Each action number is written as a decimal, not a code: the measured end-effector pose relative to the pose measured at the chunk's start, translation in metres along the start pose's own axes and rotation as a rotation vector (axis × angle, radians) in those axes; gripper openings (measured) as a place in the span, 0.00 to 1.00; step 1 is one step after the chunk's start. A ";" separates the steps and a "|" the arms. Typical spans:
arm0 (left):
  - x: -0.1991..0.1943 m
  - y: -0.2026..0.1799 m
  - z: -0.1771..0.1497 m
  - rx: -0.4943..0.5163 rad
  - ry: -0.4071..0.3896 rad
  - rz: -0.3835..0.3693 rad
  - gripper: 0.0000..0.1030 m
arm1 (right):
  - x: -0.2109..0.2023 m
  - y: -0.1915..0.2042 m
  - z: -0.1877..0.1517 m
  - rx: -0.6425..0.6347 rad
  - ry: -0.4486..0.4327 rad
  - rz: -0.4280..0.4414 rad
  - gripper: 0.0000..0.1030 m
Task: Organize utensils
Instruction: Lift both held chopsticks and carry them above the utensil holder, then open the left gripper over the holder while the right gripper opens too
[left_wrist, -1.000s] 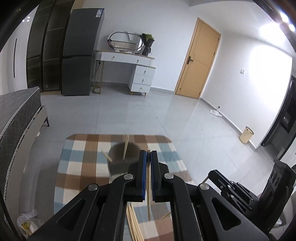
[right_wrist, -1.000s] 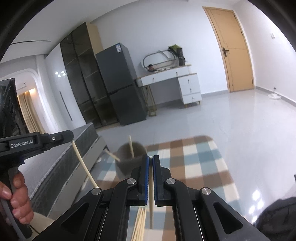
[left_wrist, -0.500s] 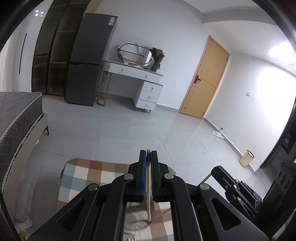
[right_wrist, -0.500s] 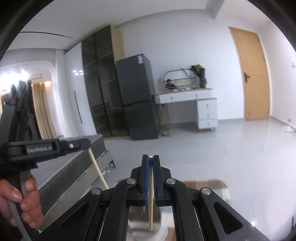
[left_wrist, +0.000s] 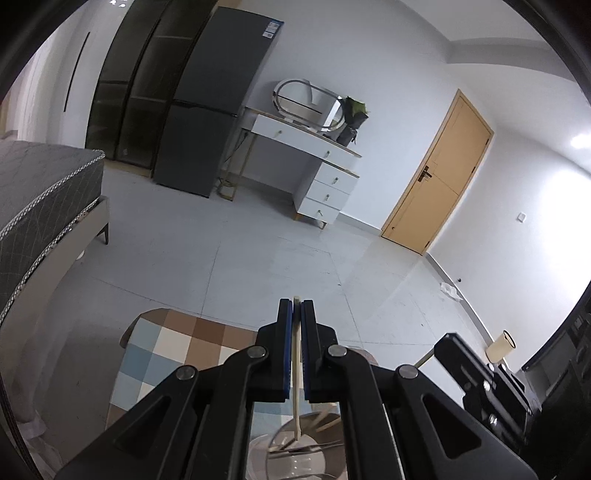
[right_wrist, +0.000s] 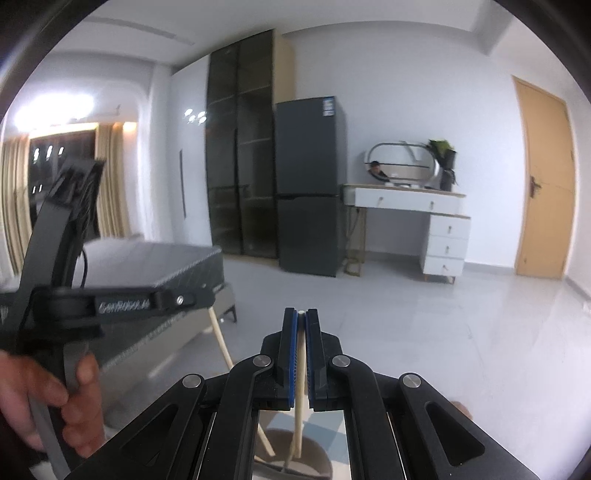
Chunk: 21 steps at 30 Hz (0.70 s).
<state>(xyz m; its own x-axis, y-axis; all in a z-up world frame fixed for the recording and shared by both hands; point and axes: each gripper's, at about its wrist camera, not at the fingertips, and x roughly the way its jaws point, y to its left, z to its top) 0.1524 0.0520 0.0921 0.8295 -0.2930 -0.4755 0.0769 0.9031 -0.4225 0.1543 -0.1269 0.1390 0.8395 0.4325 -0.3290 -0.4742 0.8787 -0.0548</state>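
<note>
now both grippers' fingers (left_wrist: 309, 332) clench a chopstick (left_wrist: 295, 369) each, tips hanging over the holder (right_wrist: 291, 461).

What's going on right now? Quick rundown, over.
Left gripper shut on a chopstick. Right gripper shut on another chopstick. Both lower tips over the holder cup. Nothing blocking, over.

Background: dark grey fridge (left_wrist: 221, 99) against the far wall, tall dark cabinet (left_wrist: 129, 81) just left of it. White dressing table (left_wrist: 314, 166) with oval mirror (left_wrist: 306, 105) and potted plant (left_wrist: 352, 120) — right of fridge. Wooden door (left_wrist: 439, 181) closed. Bed (left_wrist: 37, 199) at left; checked rug (left_wrist: 173, 350) on tiled floor (left_wrist: 258, 258).
</note>
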 end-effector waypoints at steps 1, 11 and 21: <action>0.000 0.000 -0.003 0.002 -0.003 0.000 0.00 | 0.002 0.003 -0.004 -0.013 0.006 0.006 0.03; 0.007 -0.001 -0.018 0.038 0.059 -0.003 0.00 | 0.016 0.016 -0.040 -0.078 0.103 0.043 0.04; -0.004 -0.005 -0.022 0.065 0.162 0.032 0.47 | -0.014 -0.010 -0.066 0.137 0.135 0.022 0.50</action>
<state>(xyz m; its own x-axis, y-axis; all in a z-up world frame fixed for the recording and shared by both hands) 0.1361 0.0419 0.0790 0.7321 -0.3063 -0.6084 0.0919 0.9295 -0.3573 0.1299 -0.1554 0.0824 0.7817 0.4293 -0.4523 -0.4438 0.8925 0.0802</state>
